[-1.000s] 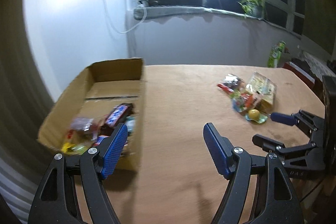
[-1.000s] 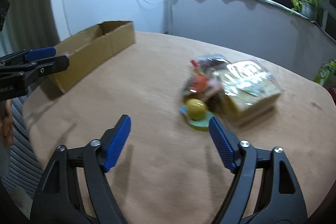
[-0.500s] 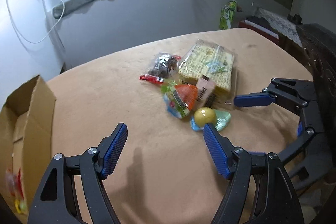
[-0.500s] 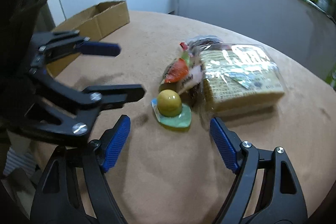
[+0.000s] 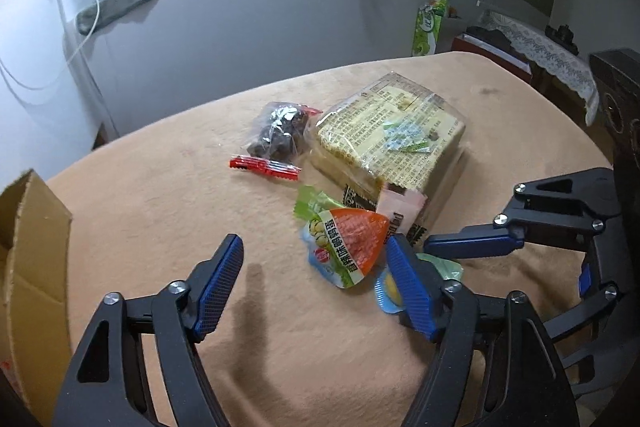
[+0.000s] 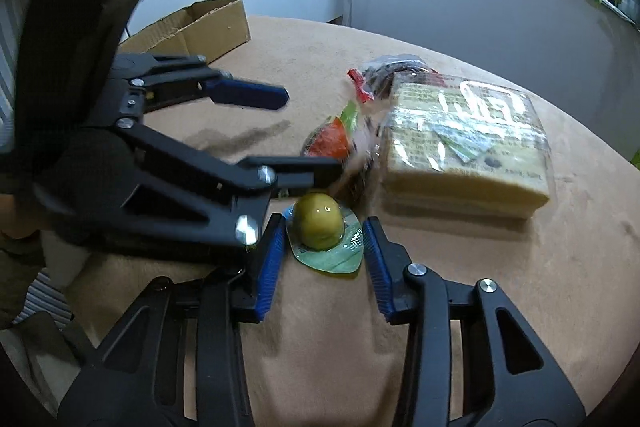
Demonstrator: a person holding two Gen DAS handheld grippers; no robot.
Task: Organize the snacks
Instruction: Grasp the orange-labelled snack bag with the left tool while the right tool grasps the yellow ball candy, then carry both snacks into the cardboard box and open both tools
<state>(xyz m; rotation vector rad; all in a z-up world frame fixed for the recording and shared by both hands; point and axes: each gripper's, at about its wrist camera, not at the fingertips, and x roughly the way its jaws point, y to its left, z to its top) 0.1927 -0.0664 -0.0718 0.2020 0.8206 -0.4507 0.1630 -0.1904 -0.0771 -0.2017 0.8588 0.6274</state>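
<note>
Right tool point(image 6: 324, 251), lower centre, jaws closing around the yellow egg pack point(image 6: 320, 223), pads not yet pressing. Left tool point(image 5: 316, 283) half-open and closing, holding nothing, beside the orange packet point(image 5: 348, 247).

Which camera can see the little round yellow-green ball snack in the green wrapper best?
The right wrist view. There the round yellow-green ball snack in its green wrapper lies whole between the closing jaws of the right gripper. In the left wrist view, the left gripper finger hides most of it; only a yellow sliver shows.

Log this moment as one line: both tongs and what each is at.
left tongs: closing, near orange packet, nothing gripped | right tongs: closing around yellow egg snack, pads not pressing yet | box: at table's far side
</note>
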